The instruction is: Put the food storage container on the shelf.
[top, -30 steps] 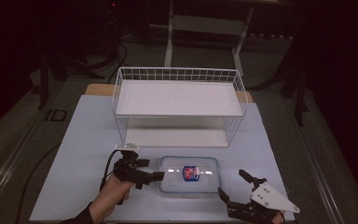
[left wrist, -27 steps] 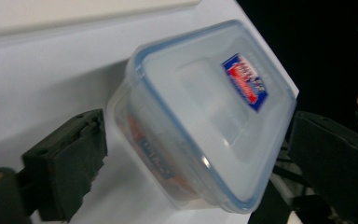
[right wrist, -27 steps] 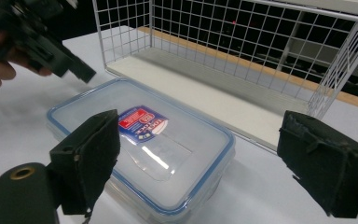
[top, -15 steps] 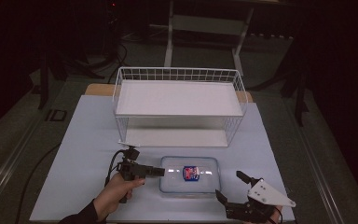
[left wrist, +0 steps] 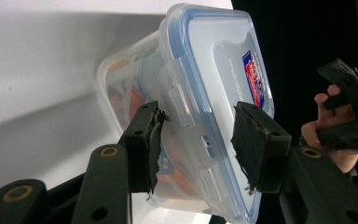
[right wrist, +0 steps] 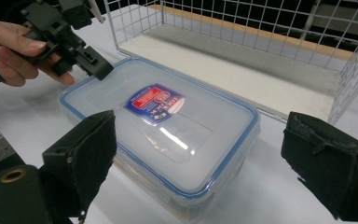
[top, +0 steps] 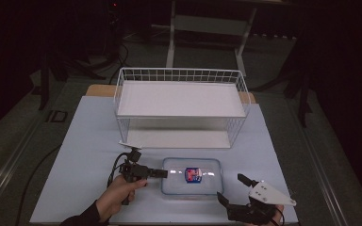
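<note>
A clear plastic food container [top: 192, 175] with a blue-rimmed lid and a red-and-blue label lies flat at the front middle of the table. A hand holds my left gripper [top: 161, 173] at the container's left short end, rolled on its side. In the left gripper view, the left gripper [left wrist: 198, 112] has just been closing. One pad [left wrist: 145, 140] is by the container [left wrist: 214, 70] wall and the other sits over the lid, with the lid's side clip [left wrist: 179, 105] between them; no firm press shows. My right gripper [top: 231, 188] stands wide open at the container's front right corner [right wrist: 163, 126], touching nothing.
A white wire basket shelf [top: 181, 99] stands just behind the container, its lower board [right wrist: 242, 70] close to the container's far side. A pale mat [top: 85, 141] covers the table; there is free room to the container's left and right. Dark floor surrounds the table.
My left gripper has moved right and down to the container's left end, and its jaws have narrowed around the lid edge. The right gripper has stayed in place.
</note>
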`<state>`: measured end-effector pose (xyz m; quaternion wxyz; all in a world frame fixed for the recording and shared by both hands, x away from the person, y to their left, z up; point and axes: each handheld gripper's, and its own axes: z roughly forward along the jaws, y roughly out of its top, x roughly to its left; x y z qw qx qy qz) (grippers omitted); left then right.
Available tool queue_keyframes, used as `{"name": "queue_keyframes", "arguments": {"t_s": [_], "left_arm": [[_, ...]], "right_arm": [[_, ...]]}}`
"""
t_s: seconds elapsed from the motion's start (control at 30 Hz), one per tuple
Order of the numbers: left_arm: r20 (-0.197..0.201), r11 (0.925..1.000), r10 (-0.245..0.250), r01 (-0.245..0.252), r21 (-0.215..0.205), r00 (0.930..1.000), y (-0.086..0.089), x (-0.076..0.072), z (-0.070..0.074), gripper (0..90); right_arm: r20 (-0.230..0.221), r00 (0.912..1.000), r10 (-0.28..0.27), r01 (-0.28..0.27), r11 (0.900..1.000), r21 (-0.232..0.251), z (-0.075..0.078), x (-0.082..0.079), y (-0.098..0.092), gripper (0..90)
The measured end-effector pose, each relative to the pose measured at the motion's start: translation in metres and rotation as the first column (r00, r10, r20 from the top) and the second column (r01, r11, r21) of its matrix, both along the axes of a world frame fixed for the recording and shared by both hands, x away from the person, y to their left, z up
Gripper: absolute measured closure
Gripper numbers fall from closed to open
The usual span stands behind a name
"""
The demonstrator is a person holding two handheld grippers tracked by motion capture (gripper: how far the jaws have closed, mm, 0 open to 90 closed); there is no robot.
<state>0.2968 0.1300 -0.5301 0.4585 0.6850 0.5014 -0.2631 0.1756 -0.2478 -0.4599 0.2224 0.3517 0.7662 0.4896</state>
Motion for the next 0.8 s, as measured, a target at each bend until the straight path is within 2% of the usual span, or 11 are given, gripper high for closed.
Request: {"name": "queue_keyframes", "arguments": {"t_s": [0.2,0.3,0.37,0.47,0.57,0.77,0.8], "left_arm": [[0.008,1.0000,-0.004,0.004,0.001,1.0000,0.000,-0.002,0.002,53.0],[0.043,0.9997,-0.025,0.025,-0.008,0.9988,0.002,-0.005,0.005,55.0],[0.059,0.9995,-0.030,0.030,-0.004,0.9978,0.002,-0.008,0.007,55.2],[0.083,0.9992,-0.039,0.040,-0.009,0.9958,0.003,-0.012,0.009,56.5],[0.110,0.9988,-0.045,0.047,-0.014,0.9929,0.003,-0.016,0.010,57.0],[0.133,0.9978,-0.065,0.066,-0.003,0.9889,0.003,-0.021,0.013,57.6],[0.141,0.9972,-0.074,0.075,-0.001,0.9873,0.004,-0.022,0.013,57.8]], "right_arm": [[-0.035,0.9994,-0.003,0.004,1.000,0.017,-0.002,0.004,-0.002,12.9],[-0.094,0.9955,-0.006,0.011,0.998,0.055,-0.005,0.011,-0.008,14.0],[-0.108,0.9941,-0.004,0.011,0.998,0.066,-0.006,0.013,-0.009,14.1],[-0.176,0.9844,0.008,0.011,0.994,0.110,-0.010,0.021,-0.013,18.2],[-0.222,0.9749,0.018,0.013,0.990,0.137,-0.015,0.029,-0.016,21.7],[-0.316,0.9481,0.034,0.024,0.984,0.176,-0.025,0.042,-0.020,23.8],[-0.338,0.9399,0.047,0.021,0.981,0.194,-0.027,0.044,-0.021,24.0]]}}
